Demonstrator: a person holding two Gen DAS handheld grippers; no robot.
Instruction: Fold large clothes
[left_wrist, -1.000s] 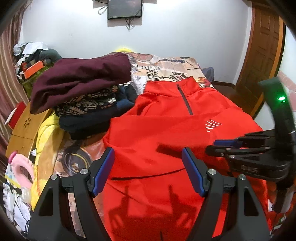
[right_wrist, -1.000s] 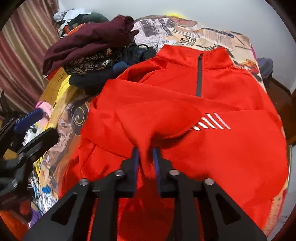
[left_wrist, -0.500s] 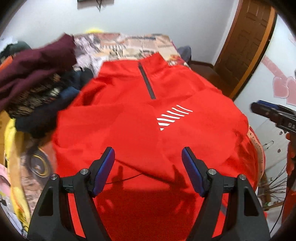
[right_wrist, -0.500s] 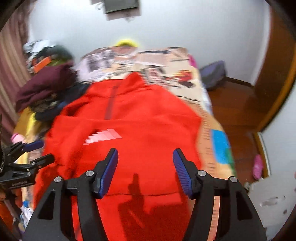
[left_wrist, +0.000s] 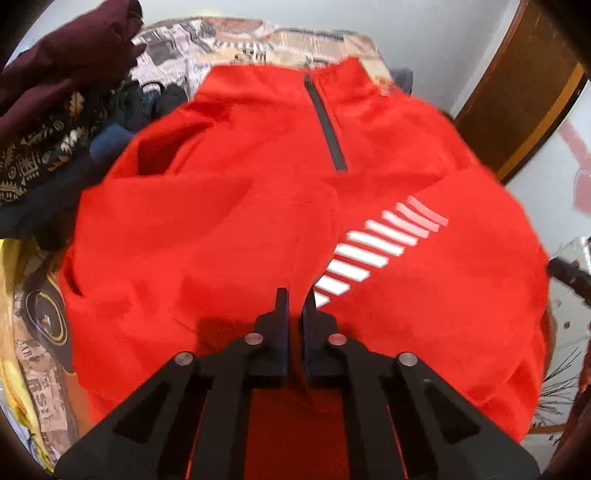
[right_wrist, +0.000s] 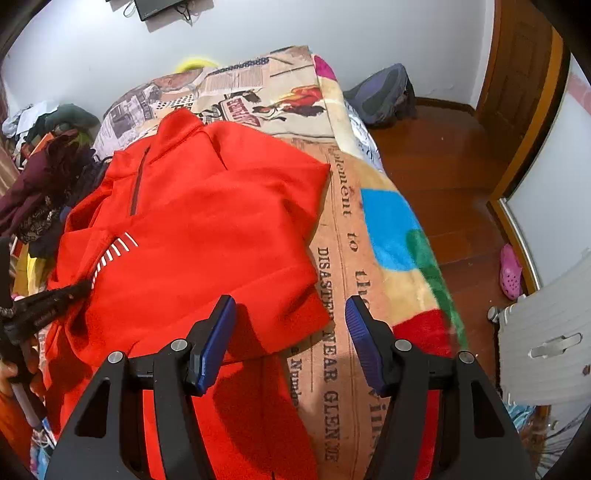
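Left gripper (left_wrist: 294, 301) pinches the red pullover (left_wrist: 258, 229); right gripper (right_wrist: 290, 325), spread, should grasp the sleeve at the bed (right_wrist: 369, 206) edge.

The red pullover's (left_wrist: 258, 229) hem is cut off behind the left tongs (left_wrist: 295, 306).

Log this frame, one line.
left claw: shut on red pullover | right claw: open | bedspread: under pullover
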